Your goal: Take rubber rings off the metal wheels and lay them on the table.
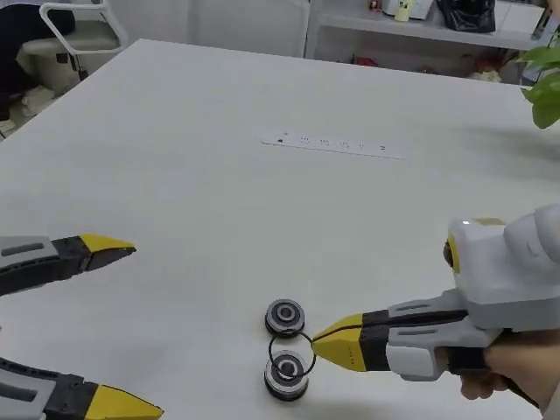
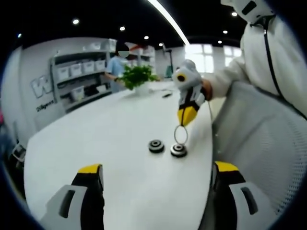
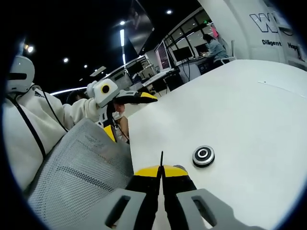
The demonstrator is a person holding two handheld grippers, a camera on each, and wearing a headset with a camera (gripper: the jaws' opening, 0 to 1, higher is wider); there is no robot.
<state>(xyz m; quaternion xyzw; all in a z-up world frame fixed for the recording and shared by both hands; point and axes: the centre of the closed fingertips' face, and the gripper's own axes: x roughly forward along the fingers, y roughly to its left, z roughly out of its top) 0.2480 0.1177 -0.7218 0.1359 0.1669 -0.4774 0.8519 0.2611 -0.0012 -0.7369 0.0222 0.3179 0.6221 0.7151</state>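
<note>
Two metal wheels lie close together near the table's front edge, one farther (image 1: 285, 317) and one nearer (image 1: 287, 374). My right gripper (image 1: 317, 341) comes in from the right, shut on a thin black rubber ring (image 1: 291, 354) that hangs over the nearer wheel. In the left gripper view the ring (image 2: 181, 134) dangles from the right gripper (image 2: 186, 115) just above one wheel (image 2: 178, 150), beside the other wheel (image 2: 156, 146); whether ring and wheel touch is unclear. My left gripper (image 1: 147, 330) stands wide open at the left, holding nothing. The right gripper view shows its shut jaws pinching the ring edge (image 3: 161, 158) near a wheel (image 3: 203, 155).
A flush socket strip (image 1: 332, 144) sits mid-table. A plant (image 1: 544, 83) stands at the far right edge, a chair (image 1: 79, 35) beyond the far left corner, shelves behind. The white table (image 1: 219, 201) is bare between the wheels and the strip.
</note>
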